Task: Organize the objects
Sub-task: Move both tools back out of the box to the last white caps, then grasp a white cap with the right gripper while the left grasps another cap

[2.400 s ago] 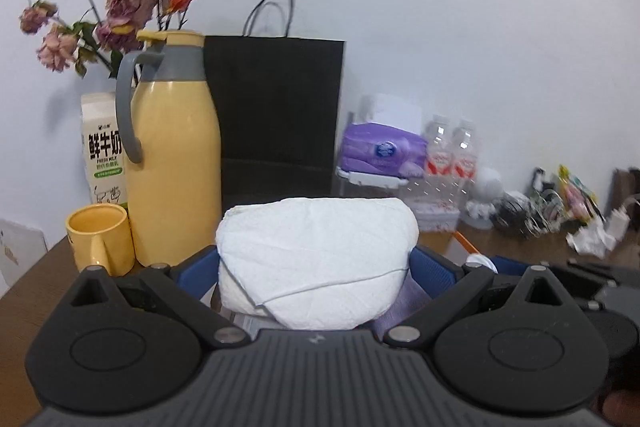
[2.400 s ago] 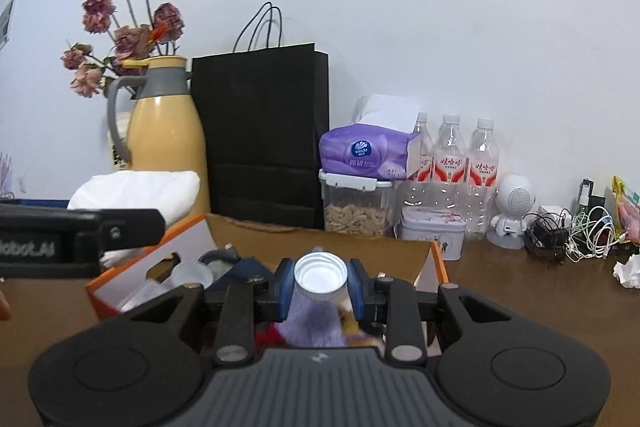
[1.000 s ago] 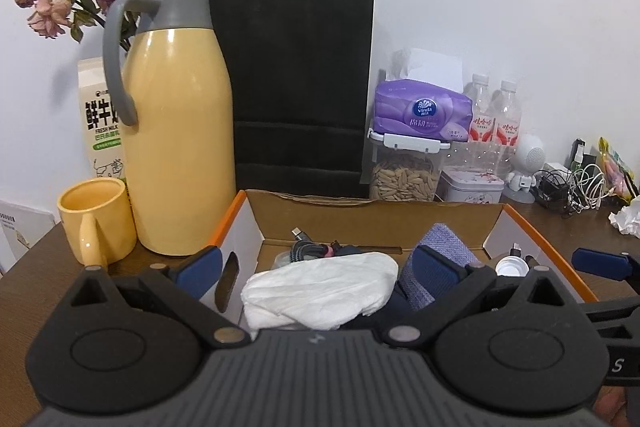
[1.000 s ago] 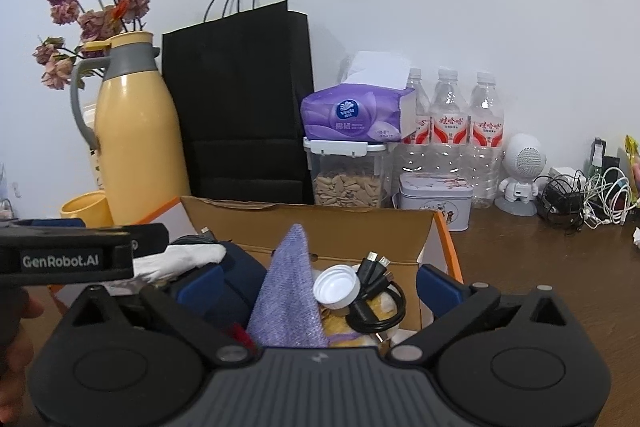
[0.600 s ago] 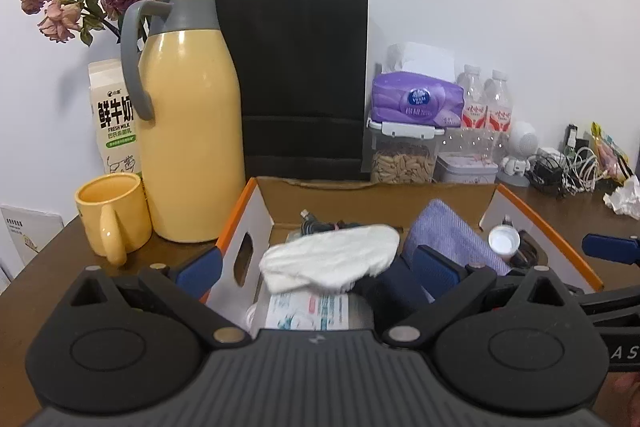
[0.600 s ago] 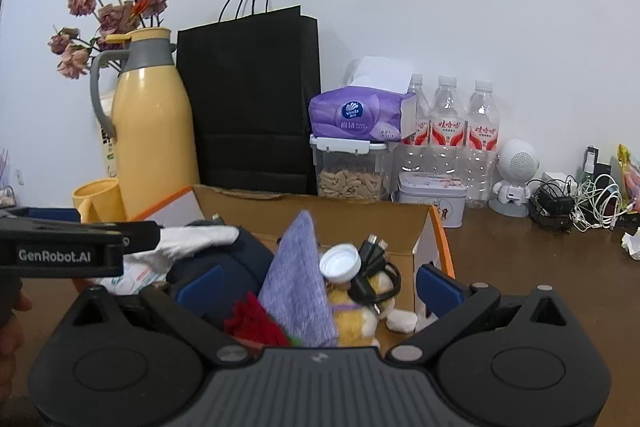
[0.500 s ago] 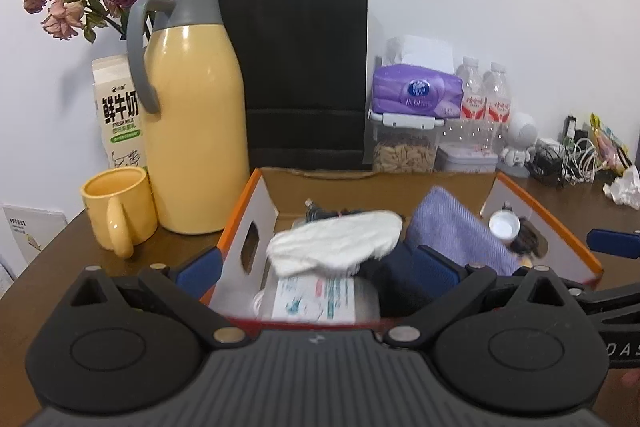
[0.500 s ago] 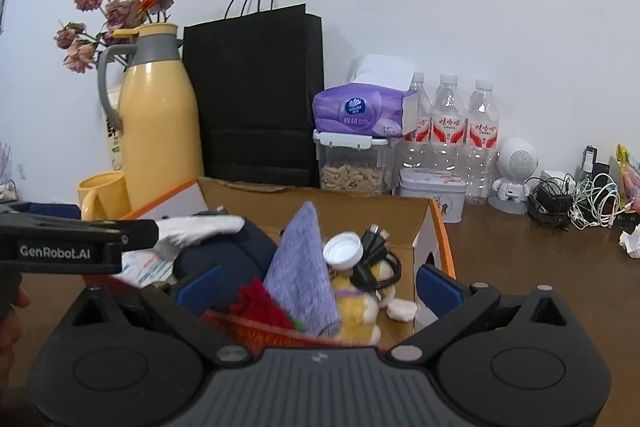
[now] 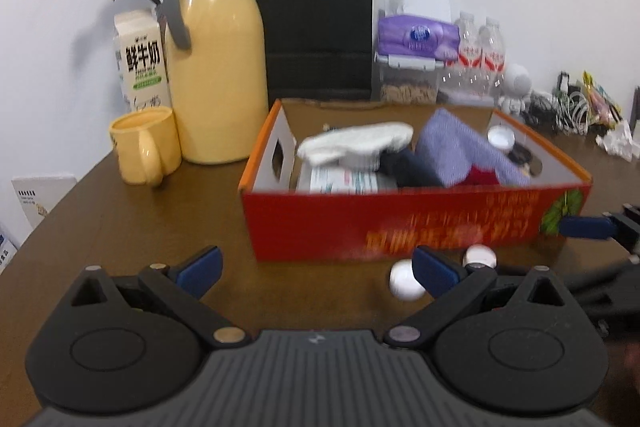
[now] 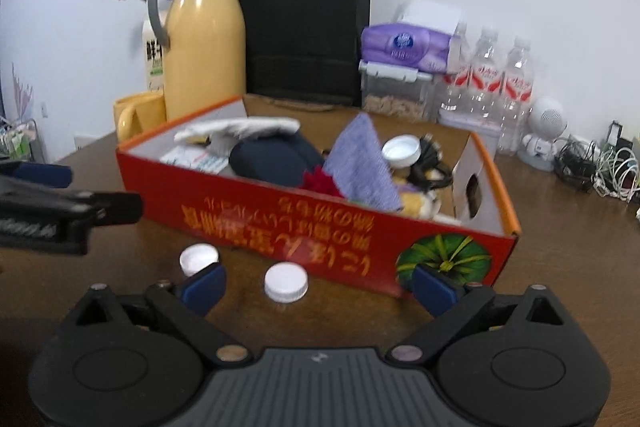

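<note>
Caps, two white plastic bottle caps, lie outside our red cardboard box on the table; we hold both the left gripper and the right gripper spread and empty, ready to collect them.

wrist views, probably level, sharing red box

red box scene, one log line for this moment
left gripper: open, empty | right gripper: open, empty | red box: filled | two white caps: on table
</note>
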A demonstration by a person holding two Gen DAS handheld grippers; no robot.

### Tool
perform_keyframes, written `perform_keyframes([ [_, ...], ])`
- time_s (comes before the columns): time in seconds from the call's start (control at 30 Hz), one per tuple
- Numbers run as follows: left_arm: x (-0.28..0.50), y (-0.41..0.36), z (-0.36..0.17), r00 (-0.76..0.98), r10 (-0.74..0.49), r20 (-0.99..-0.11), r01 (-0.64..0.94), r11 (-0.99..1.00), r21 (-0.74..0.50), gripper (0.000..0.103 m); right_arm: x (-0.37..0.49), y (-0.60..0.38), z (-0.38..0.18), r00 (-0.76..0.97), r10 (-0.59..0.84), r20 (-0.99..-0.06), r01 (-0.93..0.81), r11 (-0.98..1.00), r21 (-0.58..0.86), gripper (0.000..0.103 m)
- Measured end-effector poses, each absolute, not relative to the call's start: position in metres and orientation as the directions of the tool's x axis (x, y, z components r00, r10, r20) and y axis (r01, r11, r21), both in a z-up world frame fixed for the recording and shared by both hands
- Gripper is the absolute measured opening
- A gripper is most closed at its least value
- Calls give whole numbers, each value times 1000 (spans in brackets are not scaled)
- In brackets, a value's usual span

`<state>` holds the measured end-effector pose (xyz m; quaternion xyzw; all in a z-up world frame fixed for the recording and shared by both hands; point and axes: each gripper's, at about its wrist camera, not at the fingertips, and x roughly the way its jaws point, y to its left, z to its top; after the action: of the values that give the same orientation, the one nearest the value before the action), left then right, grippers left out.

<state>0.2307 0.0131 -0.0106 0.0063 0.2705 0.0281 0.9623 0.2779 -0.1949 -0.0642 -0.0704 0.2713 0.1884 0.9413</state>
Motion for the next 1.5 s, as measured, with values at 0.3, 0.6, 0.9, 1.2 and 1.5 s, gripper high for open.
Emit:
perform_keyframes([
  [0.3, 221, 18, -14, 842, 38, -539, -37, 999, 13, 103, 298, -179, -79, 742, 301, -599, -369, 929, 10, 57],
  [0.6, 223, 18, -17, 834, 41, -551, -41, 999, 12, 103, 299, -169, -82, 733, 322, -599, -389, 921, 18, 27],
  [0.9, 228, 15, -23, 827, 31, -561, -27, 1000, 16, 103, 288, -174, -73, 764, 343, -547, -395, 918, 24, 27],
  [1.2, 241, 2, -28, 814, 19, -580, -3, 1000, 28, 103, 277, -188, -61, 791, 362, -493, -398, 917, 34, 27],
  [1.5, 266, -22, -39, 788, 7, -615, 27, 999, 46, 103, 274, -210, -56, 813, 352, -464, -383, 923, 29, 27],
])
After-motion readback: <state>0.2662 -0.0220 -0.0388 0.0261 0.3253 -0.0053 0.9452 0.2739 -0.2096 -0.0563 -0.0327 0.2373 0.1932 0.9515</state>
